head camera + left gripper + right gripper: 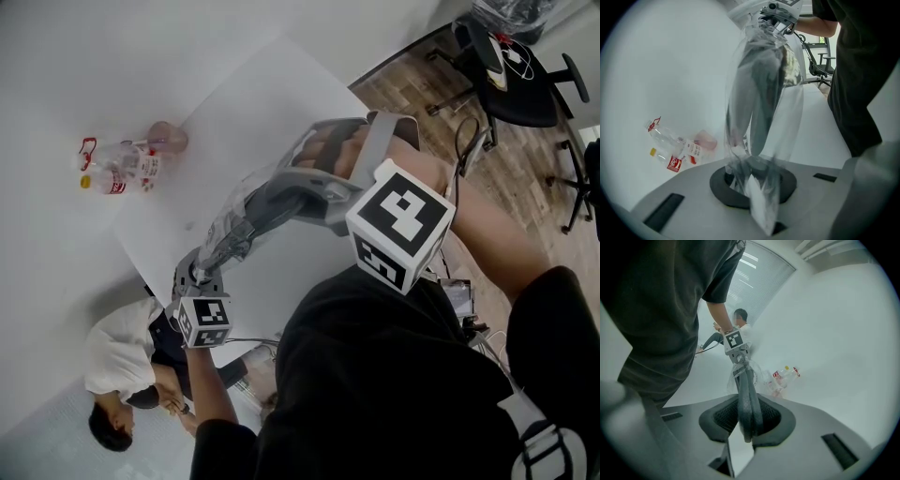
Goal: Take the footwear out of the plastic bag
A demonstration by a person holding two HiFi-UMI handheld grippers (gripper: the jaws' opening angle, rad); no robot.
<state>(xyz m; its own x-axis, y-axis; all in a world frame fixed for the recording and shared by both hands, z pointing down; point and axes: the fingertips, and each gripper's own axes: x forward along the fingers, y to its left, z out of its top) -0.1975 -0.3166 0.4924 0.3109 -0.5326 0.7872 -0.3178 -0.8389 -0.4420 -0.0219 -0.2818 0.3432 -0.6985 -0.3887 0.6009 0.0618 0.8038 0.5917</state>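
A clear plastic bag (225, 234) with dark grey footwear (286, 192) in it stretches in the air between my two grippers, above the white table (272, 94). My left gripper (190, 272) is shut on the bag's lower end; in the left gripper view the crumpled plastic (761, 201) is pinched between the jaws and the footwear (761, 93) hangs inside the bag above them. My right gripper (328, 159) is shut on the upper end of the footwear. In the right gripper view, the footwear's thin grey edge (747, 404) sits between the pads.
Clear plastic bottles with red labels (117, 169) and a pinkish cup (169, 138) lie at the table's far left. A person (122, 361) sits low at the left, past the table's near edge. Black office chairs (520, 75) stand on the wooden floor at the right.
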